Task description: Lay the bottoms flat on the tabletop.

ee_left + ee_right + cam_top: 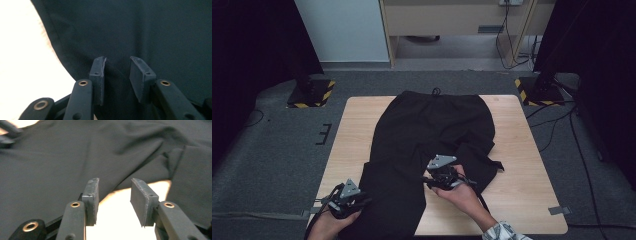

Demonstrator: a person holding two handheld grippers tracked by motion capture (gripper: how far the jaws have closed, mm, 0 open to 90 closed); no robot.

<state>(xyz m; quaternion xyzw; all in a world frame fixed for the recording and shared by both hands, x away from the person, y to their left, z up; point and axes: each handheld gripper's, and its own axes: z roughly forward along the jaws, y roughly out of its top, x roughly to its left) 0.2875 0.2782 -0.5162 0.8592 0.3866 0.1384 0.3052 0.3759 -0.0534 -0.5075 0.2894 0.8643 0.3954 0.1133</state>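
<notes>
A pair of black trousers lies spread on the light wooden worktop, waistband and drawstring at the far edge, legs running toward the person. The leg on the left of the high view reaches the near edge of the worktop; the other leg is folded back on itself near the middle, leaving bare wood beside it.

The left gripper sits at the near left corner, at the outer edge of the long leg. In the left gripper view its jaws stand partly apart with a raised fold of the black cloth between them; the pads are close to the fold, but whether they press on it cannot be told.

The right gripper is held near the crotch of the garment, beside the folded leg. In the right gripper view its jaws are partly apart over bare worktop, with nothing between the pads; the trousers' cloth lies just beyond their tips.
</notes>
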